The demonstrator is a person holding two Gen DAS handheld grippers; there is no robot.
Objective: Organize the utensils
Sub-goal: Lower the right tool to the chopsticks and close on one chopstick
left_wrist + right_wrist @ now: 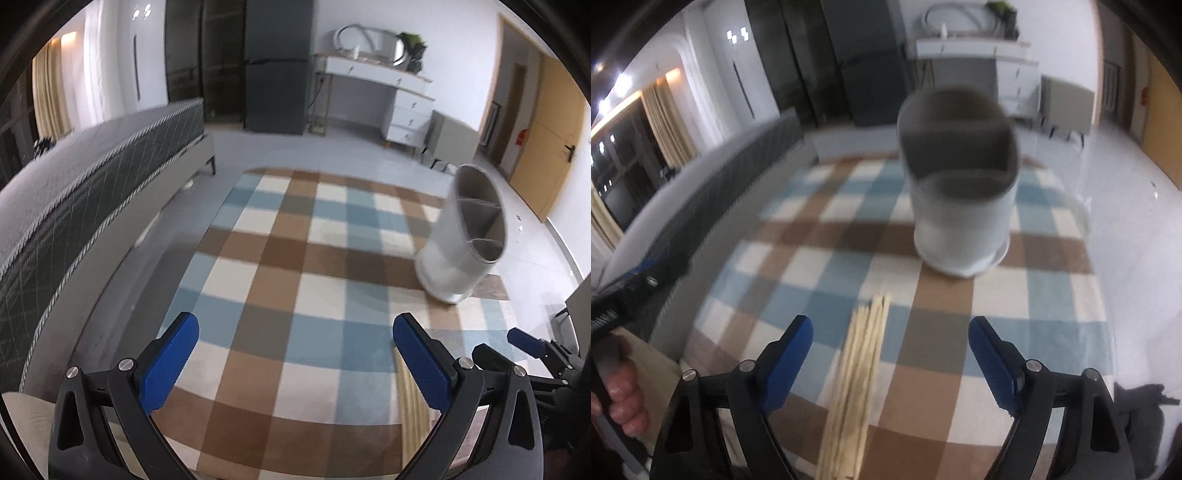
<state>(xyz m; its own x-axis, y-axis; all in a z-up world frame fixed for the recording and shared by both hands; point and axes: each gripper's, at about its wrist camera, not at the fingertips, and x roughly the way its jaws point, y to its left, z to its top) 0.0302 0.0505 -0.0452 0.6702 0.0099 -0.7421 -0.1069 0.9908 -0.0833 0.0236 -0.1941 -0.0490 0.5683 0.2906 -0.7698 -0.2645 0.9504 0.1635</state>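
A bundle of pale wooden chopsticks (860, 369) lies on the checked cloth (798, 266), pointing away from me. My right gripper (890, 321) is open, its blue pads on either side of the bundle without touching it. Beyond the chopsticks stands a white cylindrical utensil holder (960, 206) with a divided grey inside. In the left wrist view the holder (461, 240) is at the far right, and the chopsticks (412, 402) show just behind one finger. My left gripper (295, 319) is open over bare cloth with nothing between its fingers.
A grey quilted bed (92, 206) runs along the left side. A white dresser (402, 99) and a dark cabinet (273, 66) stand at the back wall. The right gripper (524, 339) shows at the right edge. A hand (620, 398) holds the left gripper's handle.
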